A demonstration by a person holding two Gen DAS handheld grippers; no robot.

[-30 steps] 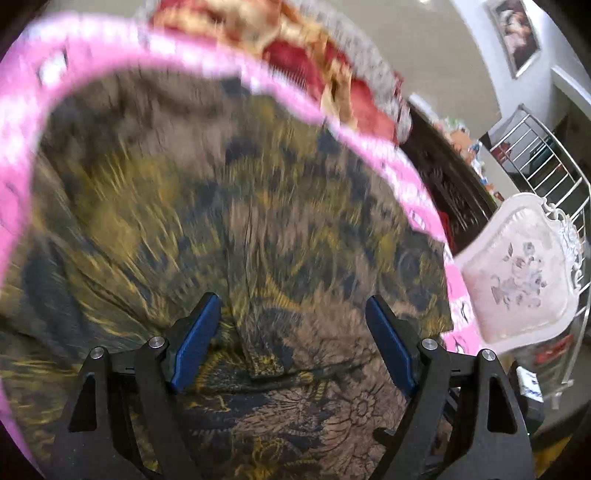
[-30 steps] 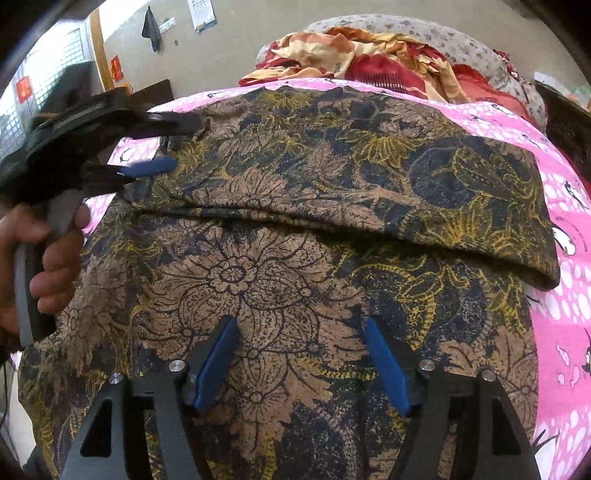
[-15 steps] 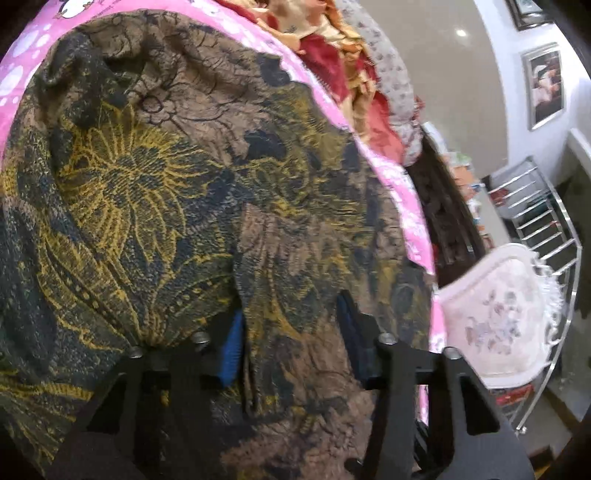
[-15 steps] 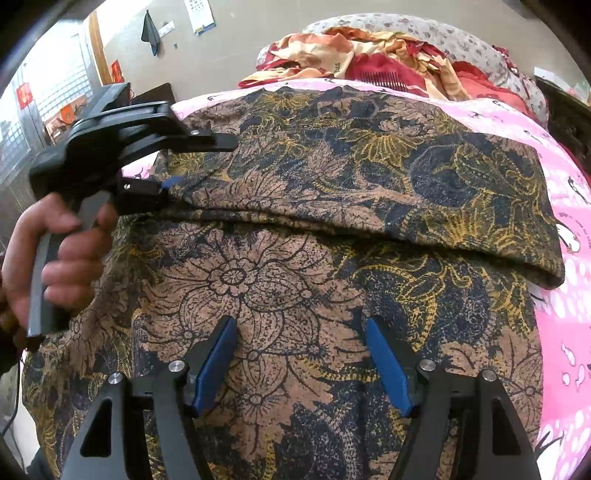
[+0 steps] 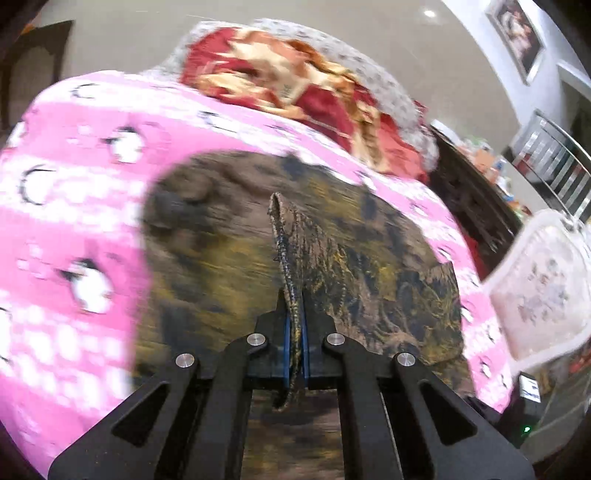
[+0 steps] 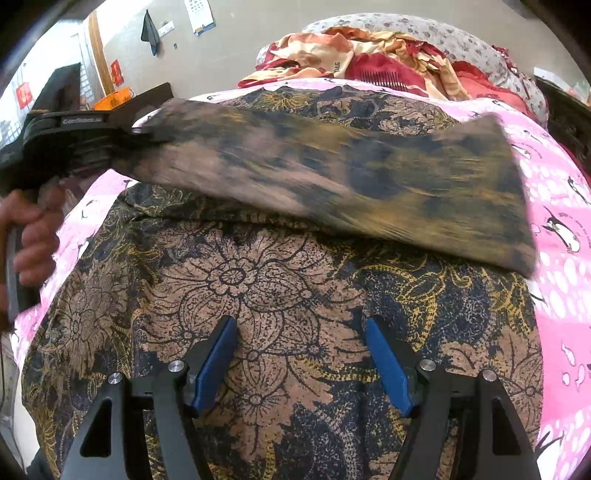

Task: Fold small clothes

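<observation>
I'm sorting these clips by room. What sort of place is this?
Probably a home bedroom: a pink penguin-print bedsheet covers the bed, crumpled red bedding lies at its far end, and a framed picture hangs on the wall.

L gripper clamped on a raised fold of the brown batik garment, edge standing up btwn the blue pads. Garment lies on the pink penguin sheet, reaching twd its right edge; red-gold bedding piled at the far edge. View blurred.
</observation>
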